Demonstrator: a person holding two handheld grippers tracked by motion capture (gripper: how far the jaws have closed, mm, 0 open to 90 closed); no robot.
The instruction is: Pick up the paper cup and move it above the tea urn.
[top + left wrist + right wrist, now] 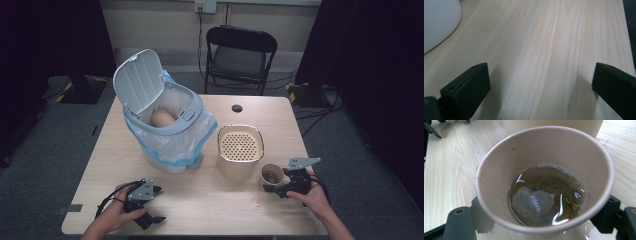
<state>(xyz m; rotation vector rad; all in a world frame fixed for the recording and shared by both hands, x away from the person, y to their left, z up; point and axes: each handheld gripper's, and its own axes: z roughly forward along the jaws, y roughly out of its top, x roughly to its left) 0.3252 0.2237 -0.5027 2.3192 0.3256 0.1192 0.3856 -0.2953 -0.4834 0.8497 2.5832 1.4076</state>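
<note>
A brown paper cup (272, 176) stands on the wooden table (210, 200) at the front right, just in front of a beige pot. My right gripper (276, 183) comes at it from the right, one jaw on each side of the cup wall, shut on it. In the right gripper view the cup (544, 147) holds brown tea with a soaked tea bag (534, 203), and my right gripper (544, 220) has a black jaw at each side of its base. At the front left, my left gripper (159, 204) rests low over bare wood, open. Its own view shows the left gripper (541, 85) with jaws wide apart and nothing between them.
A white bin (170, 135) with a plastic liner stands at the left middle, its lid (137, 80) raised, a tan round object (162, 117) inside. The beige pot with a perforated insert (240, 145) stands beside it. A black folding chair (240, 52) stands behind the table.
</note>
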